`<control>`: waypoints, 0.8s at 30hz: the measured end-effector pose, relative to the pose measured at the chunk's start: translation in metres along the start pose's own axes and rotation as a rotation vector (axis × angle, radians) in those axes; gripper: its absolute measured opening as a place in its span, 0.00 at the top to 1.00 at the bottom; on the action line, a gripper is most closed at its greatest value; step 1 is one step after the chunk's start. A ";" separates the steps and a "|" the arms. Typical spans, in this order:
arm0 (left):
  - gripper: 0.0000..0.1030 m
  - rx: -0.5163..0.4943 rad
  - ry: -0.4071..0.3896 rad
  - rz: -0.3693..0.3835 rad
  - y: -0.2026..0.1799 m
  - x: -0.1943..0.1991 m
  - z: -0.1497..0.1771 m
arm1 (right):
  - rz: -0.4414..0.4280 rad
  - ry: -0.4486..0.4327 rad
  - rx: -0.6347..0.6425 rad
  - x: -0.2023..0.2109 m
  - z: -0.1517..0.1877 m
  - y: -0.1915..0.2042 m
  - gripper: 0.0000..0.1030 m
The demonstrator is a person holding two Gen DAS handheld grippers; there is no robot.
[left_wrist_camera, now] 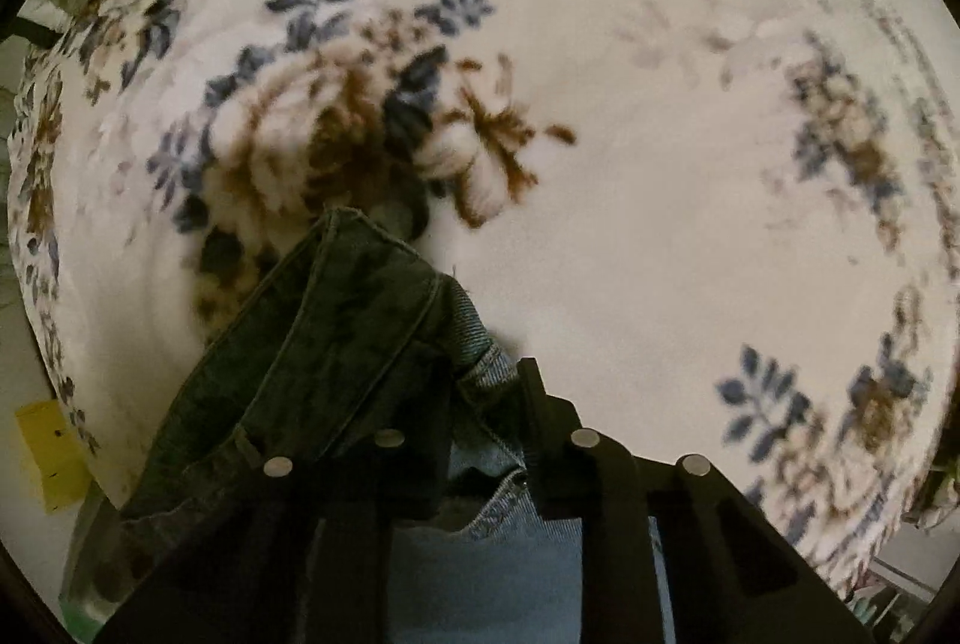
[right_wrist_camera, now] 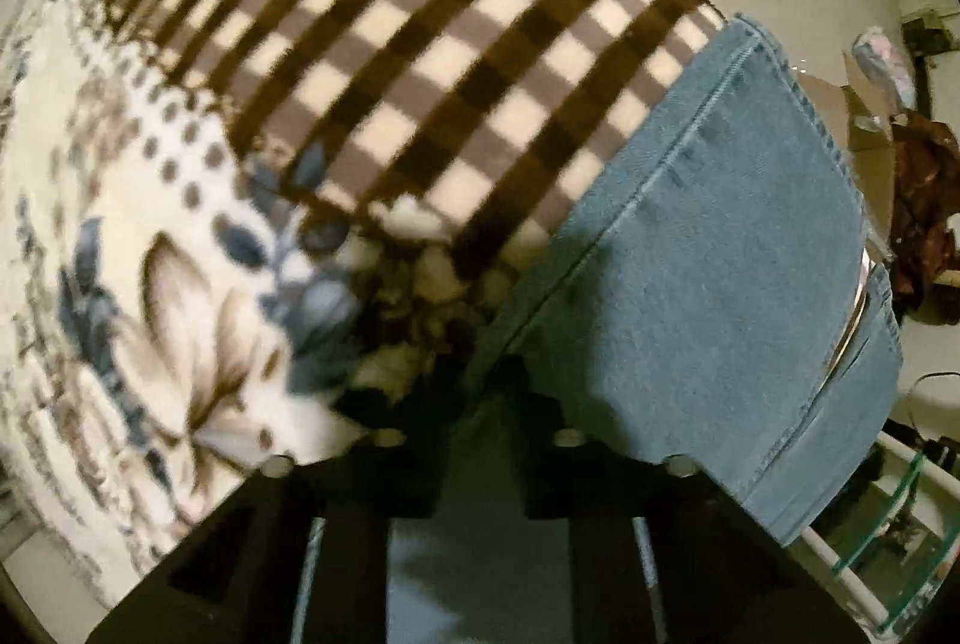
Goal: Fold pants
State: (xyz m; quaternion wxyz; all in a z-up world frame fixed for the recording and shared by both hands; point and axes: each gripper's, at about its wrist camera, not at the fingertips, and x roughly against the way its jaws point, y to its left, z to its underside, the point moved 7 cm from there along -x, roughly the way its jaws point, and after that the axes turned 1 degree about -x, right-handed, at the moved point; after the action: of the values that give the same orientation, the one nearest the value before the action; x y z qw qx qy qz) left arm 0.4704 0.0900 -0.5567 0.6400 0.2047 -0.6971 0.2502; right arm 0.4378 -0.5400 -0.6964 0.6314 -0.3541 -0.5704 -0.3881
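The pants are blue denim jeans. In the left wrist view my left gripper (left_wrist_camera: pixel 483 404) is shut on a bunched part of the jeans (left_wrist_camera: pixel 336 344), which hangs in dark folds to the left of the fingers, lifted above the bed. In the right wrist view my right gripper (right_wrist_camera: pixel 480 392) is shut on the edge of the jeans (right_wrist_camera: pixel 708 284), whose flat light-blue panel with a stitched seam spreads to the right. The pinched cloth between the fingers is in shadow.
A white floral blanket (left_wrist_camera: pixel 630 164) covers the bed below the left gripper. A brown-and-cream checked blanket (right_wrist_camera: pixel 420 62) lies beyond the right gripper, beside the floral one (right_wrist_camera: pixel 120 284). A cardboard box (right_wrist_camera: pixel 864 128), brown cloth (right_wrist_camera: pixel 924 212) and a glass shelf (right_wrist_camera: pixel 900 524) sit at right.
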 end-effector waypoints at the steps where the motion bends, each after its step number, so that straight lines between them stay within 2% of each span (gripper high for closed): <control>1: 0.84 -0.006 -0.019 0.016 0.004 0.011 0.004 | -0.020 -0.008 0.008 0.005 0.002 -0.001 0.95; 3: 0.85 -0.005 -0.047 0.047 0.012 0.033 0.015 | -0.046 -0.026 0.027 0.017 0.011 -0.004 0.96; 5: 0.85 0.010 -0.070 0.091 0.035 0.055 0.031 | -0.079 -0.042 0.047 0.031 0.021 -0.011 0.97; 6: 0.85 0.015 -0.079 0.106 0.060 0.045 0.025 | -0.093 -0.045 0.055 0.036 0.025 -0.017 0.97; 7: 0.85 0.020 -0.086 0.123 0.073 0.050 0.025 | -0.105 -0.048 0.065 0.041 0.033 -0.022 0.97; 9: 0.86 0.032 -0.090 0.146 0.090 0.062 0.034 | -0.129 -0.054 0.078 0.051 0.046 -0.045 0.97; 12: 0.86 0.036 -0.073 0.146 0.109 0.062 0.065 | -0.155 -0.051 0.085 0.064 0.075 -0.087 0.97; 14: 0.87 0.044 -0.050 0.141 0.137 0.063 0.093 | -0.158 -0.045 0.086 0.071 0.102 -0.137 0.98; 17: 0.87 0.062 -0.001 0.102 0.174 0.044 0.135 | -0.133 -0.032 0.092 0.073 0.130 -0.202 0.97; 20: 0.87 0.077 0.065 0.041 0.209 0.004 0.166 | -0.073 -0.006 0.091 0.050 0.147 -0.250 1.00; 22: 0.87 0.084 0.083 0.025 0.221 -0.020 0.180 | -0.038 -0.020 0.094 0.041 0.149 -0.274 1.00; 24: 0.86 0.113 0.092 0.037 0.226 -0.033 0.184 | -0.071 0.019 0.103 0.026 0.152 -0.282 0.99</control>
State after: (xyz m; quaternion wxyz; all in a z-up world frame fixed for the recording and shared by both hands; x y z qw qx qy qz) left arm 0.1910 0.1552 -0.6195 0.6539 0.2163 -0.6554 0.3100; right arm 0.1190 -0.5335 -0.6543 0.6402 -0.2970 -0.5956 -0.3837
